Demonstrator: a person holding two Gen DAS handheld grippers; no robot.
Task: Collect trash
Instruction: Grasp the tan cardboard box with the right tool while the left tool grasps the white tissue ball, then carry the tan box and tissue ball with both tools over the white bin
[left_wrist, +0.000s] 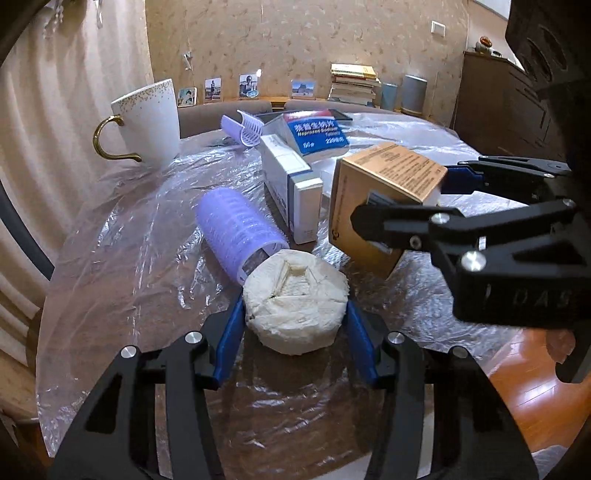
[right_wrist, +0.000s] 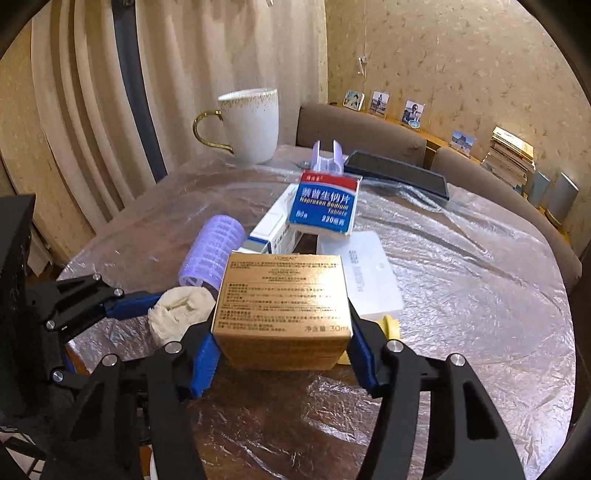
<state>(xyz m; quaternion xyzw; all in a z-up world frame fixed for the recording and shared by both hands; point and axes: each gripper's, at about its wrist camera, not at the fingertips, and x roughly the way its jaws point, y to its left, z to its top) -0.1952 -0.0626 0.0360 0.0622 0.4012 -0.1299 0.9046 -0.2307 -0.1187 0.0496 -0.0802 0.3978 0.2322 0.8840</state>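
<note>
Now left gripper clamps tissue wad (btwn pads); right gripper clamps gold box.

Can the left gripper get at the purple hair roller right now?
Probably not yet: the left gripper is closed around the white paper wad, which sits directly in front of the purple hair roller and touches its near end.

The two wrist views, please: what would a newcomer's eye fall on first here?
Probably the two grabs. The left tool brackets a round white paper wad at the near table edge, and the right tool clamps a gold carton just beside it. Behind them lie a purple hair roller, a blue medicine box and a gold-handled mug.
</note>
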